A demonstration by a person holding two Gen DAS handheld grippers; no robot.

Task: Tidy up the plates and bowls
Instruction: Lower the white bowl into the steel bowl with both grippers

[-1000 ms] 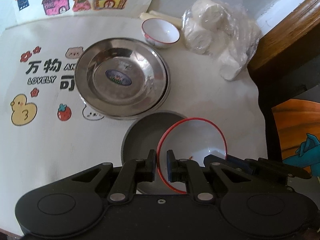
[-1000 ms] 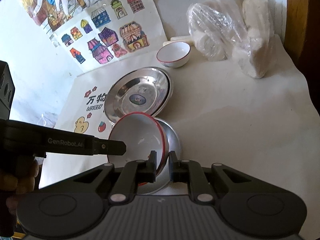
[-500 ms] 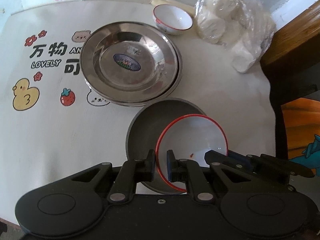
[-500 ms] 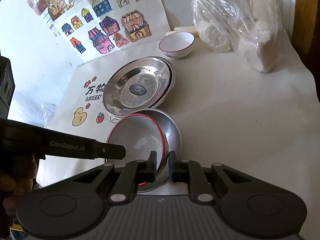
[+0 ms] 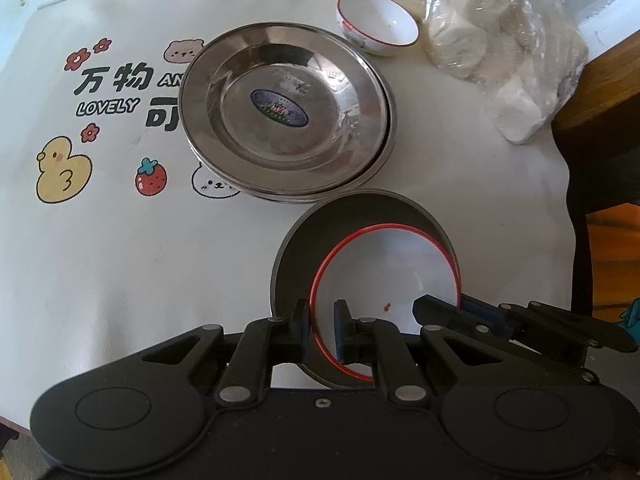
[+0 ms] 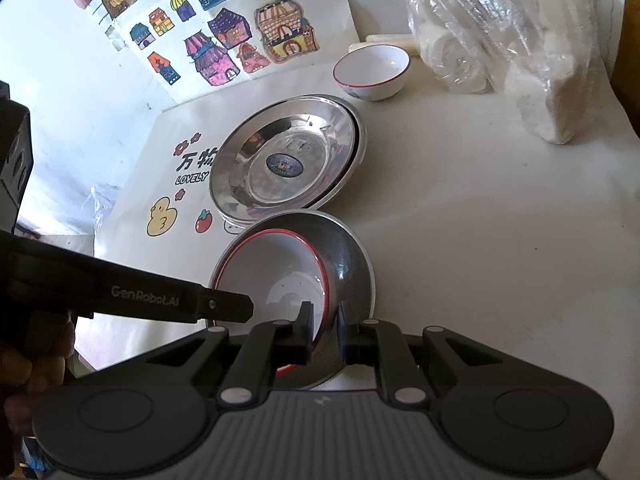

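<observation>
- The near rims of the red-rimmed white bowl (image 5: pixel 384 268) and the grey metal bowl (image 5: pixel 332 220) under it are cut off behind the gripper bodies in both wrist views, so I cannot tell whether the metal bowl rests on the table.
- The left gripper (image 5: pixel 322 322) is narrowed onto the white bowl's rim, one finger outside, one inside.
- The right gripper (image 6: pixel 323 326) pinches the far side of the pair; whether it clamps both rims or only the metal bowl's is hard to make out.
- The white bowl sits nested inside the metal bowl, off-centre.
- Just beyond lie the stacked steel plates (image 5: pixel 286 110), very near the metal bowl's rim, on the cartoon-printed table cover (image 5: pixel 120 240).
- Farther back stands a small white bowl (image 5: pixel 378 24), beside a clear bag of white rolls (image 5: pixel 500 52).
- Coloured house drawings (image 6: pixel 224 40) lie at the back.
</observation>
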